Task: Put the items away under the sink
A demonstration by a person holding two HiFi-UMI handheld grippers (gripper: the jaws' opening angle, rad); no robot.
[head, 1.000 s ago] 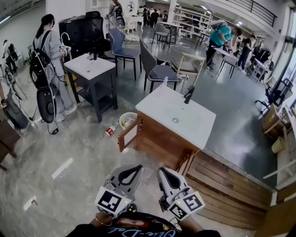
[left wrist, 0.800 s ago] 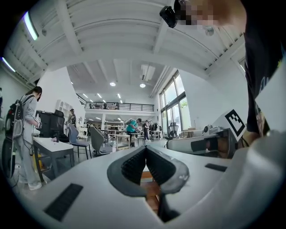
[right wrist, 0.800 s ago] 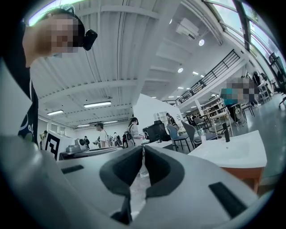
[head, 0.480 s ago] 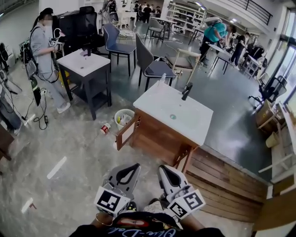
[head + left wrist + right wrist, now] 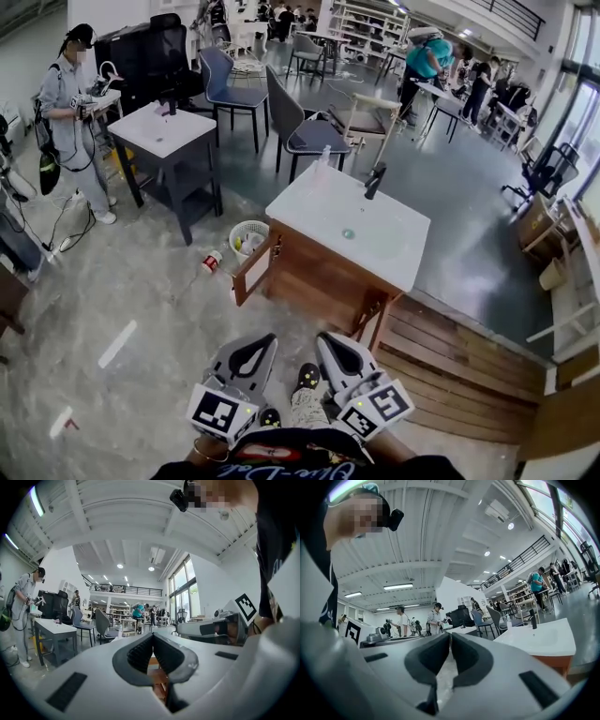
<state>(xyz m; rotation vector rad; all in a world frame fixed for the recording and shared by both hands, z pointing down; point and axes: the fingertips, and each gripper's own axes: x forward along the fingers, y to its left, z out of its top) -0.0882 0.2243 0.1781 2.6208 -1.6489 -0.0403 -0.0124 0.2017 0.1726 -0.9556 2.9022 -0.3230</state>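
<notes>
Sink cabinet: wood body, white top w/ basin; black faucet at far edge of the top.
Cabinet door: open, swung out at the cabinet's left front corner.
Basket: white, on the floor just beside the cabinet's left side, behind the open door; small items inside, too small to tell which.
Can: red and white, lying on the floor left of the cabinet, near the door, apart from the basket.
Bottle: clear, upright at the far left corner of the cabinet top.
L gripper: on the near side of the cabinet, well apart from it, pointing level toward it; jaws closed tip to tip, nothing between them.
R gripper: just beside the L one, same side of the cabinet; jaws closed tight, nothing held.
Items vs jaws: basket, can and bottle all sit over by the cabinet, well apart from both grippers; none touches or lies between any jaws.
Shoe: dark, on the floor between the two grippers, near side of the cabinet.
</notes>
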